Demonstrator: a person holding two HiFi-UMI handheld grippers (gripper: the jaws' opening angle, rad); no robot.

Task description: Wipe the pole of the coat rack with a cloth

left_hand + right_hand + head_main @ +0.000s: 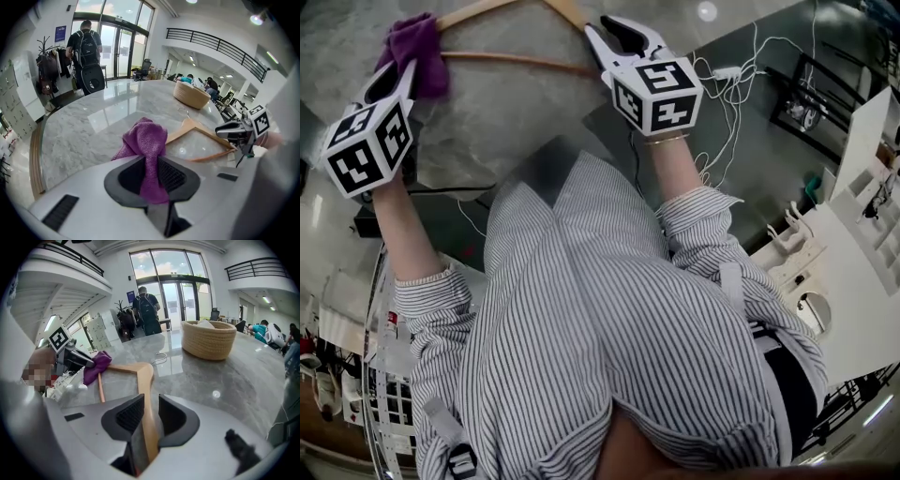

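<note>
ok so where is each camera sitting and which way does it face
Head view: on the person's head, facing steeply down; shows striped shirt, left gripper, right gripper.
Left gripper view: on the left gripper, along its jaws, shut on the purple cloth.
Right gripper view: on the right gripper, along its jaws, gripping the wooden hanger.
Both gripper views share cloth, hanger, marble table.

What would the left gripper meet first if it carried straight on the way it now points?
Beyond the cloth it grips, the left gripper would likely meet the hanger first, then the table; depth is unclear.
</note>
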